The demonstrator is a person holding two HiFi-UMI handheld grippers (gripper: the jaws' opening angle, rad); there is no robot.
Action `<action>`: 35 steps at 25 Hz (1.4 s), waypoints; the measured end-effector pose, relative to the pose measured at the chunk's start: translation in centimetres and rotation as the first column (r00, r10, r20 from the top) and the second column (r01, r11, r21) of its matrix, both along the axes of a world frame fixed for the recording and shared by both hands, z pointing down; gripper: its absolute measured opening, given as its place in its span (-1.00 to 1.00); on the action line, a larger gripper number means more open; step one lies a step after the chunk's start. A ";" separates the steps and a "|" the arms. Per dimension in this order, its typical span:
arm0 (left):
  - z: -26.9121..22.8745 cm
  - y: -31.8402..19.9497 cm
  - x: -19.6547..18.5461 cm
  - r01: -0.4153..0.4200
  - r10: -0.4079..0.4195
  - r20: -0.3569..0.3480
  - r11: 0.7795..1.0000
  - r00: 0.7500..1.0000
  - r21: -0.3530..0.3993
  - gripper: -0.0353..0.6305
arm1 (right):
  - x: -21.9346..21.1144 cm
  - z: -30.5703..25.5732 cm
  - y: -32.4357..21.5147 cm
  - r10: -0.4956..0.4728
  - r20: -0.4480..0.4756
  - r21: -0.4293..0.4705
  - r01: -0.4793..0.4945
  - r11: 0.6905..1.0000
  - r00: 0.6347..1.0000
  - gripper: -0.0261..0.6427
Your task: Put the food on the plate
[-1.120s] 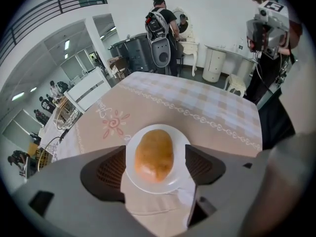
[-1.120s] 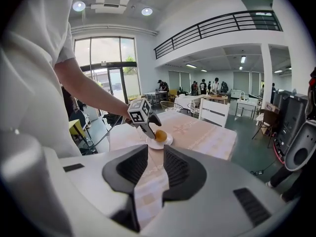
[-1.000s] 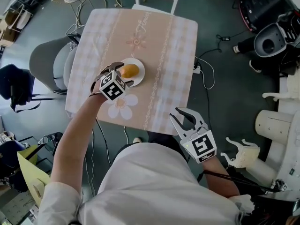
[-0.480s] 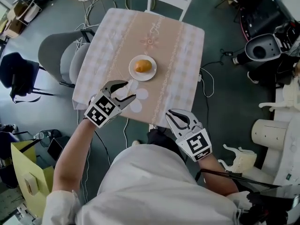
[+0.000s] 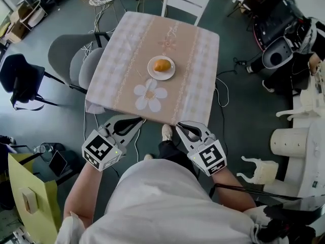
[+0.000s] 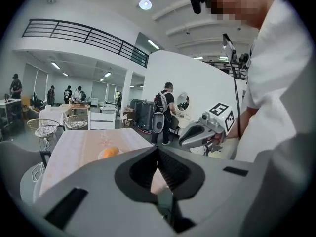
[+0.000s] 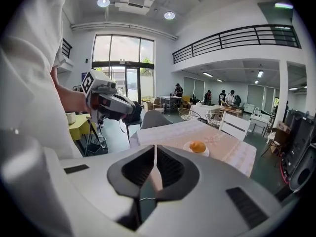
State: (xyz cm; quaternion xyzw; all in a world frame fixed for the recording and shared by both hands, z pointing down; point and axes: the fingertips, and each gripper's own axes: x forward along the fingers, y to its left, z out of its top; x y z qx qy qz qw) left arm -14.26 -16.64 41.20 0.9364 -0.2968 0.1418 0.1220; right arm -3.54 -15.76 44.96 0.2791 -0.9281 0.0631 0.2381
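My left claw (image 5: 141,120) is fully closed, pads pressed together with nothing between them. My right claw (image 5: 178,125) is closing: its own view shows only a thin slit left between the pads, and nothing sits in that slit. I hold both claws off the near edge of the surface (image 5: 122,80), above the floor and close in front of my body, left claw to the left and right claw to the right, their tips pointing toward the cloth.

The food (image 5: 162,64), a rounded orange-yellow piece, lies on the small white plate (image 5: 153,71). The plate stands toward the far half of the surface, about midway between its left and right edges and well apart from both claws. A large white flower (image 5: 150,95) is printed on the checked cloth just nearer than the plate.

A white chair (image 5: 185,3) stands at the far edge of the surface, and a grey chair (image 5: 68,60) is tucked against its left side.
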 end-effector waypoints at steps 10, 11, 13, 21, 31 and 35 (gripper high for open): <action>-4.6 11.4 -0.5 -0.062 0.067 -0.155 0.997 0.986 0.036 -0.87 | -3.6 -0.6 8.1 -0.031 -0.003 0.011 0.031 0.999 1.000 -0.87; -4.8 12.1 -0.6 -0.065 0.072 -0.147 0.997 0.986 0.050 -0.87 | -3.9 -0.7 8.6 -0.031 -0.003 0.015 0.031 0.999 1.000 -0.87; -4.9 13.1 -0.9 -0.065 0.073 -0.119 0.996 0.990 0.068 -0.87 | -4.4 -0.9 9.5 -0.031 -0.003 0.022 0.031 0.999 1.000 -0.88; -4.9 15.1 -2.9 -0.012 0.020 -0.107 0.998 0.994 0.067 -0.87 | -6.1 -1.4 12.9 -0.072 -0.019 0.045 0.073 0.996 0.997 -0.89; -4.5 16.8 -3.4 -0.013 0.018 -0.110 0.999 0.994 0.042 -0.87 | -7.4 -2.1 15.2 -0.095 -0.027 0.075 0.096 0.993 0.995 -0.89; -4.5 17.0 -3.3 -0.010 0.014 -0.112 0.999 0.994 0.037 -0.87 | -7.2 -2.3 15.3 -0.094 -0.041 0.073 0.097 0.993 0.995 -0.89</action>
